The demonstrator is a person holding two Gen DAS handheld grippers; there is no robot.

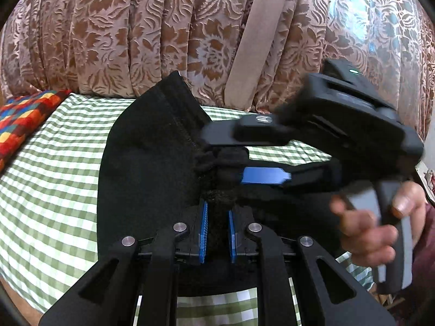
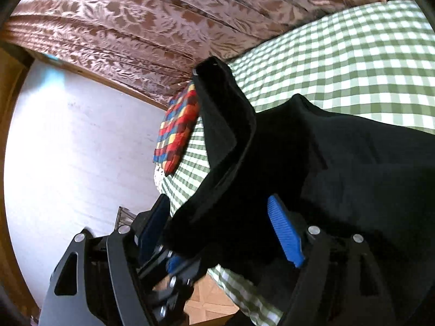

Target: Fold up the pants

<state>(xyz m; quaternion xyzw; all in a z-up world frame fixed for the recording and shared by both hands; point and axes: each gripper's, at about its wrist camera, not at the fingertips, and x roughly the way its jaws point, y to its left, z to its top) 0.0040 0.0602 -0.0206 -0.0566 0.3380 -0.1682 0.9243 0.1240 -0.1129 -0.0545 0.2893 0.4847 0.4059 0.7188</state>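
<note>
Black pants (image 1: 144, 163) hang bunched over a bed with a green-and-white checked sheet (image 1: 54, 163). My left gripper (image 1: 217, 214) is shut on a gathered wad of the black fabric, pinched between its blue pads (image 1: 204, 231). My right gripper (image 1: 225, 157) comes in from the right, held by a hand (image 1: 367, 231), its fingers on either side of the same bunch just beyond the left one. In the right wrist view the right gripper (image 2: 217, 228) stands open, its blue pads (image 2: 285, 233) wide apart, with a fold of the pants (image 2: 353, 163) lying loosely between them and a hemmed edge sticking up.
A multicoloured checked pillow (image 1: 24, 119) (image 2: 176, 135) lies at the bed's far left end. A brown floral curtain (image 1: 136, 40) (image 2: 136, 27) hangs behind the bed. A white wall (image 2: 68, 149) and wooden floor (image 2: 206, 298) lie beside the bed edge (image 2: 244, 293).
</note>
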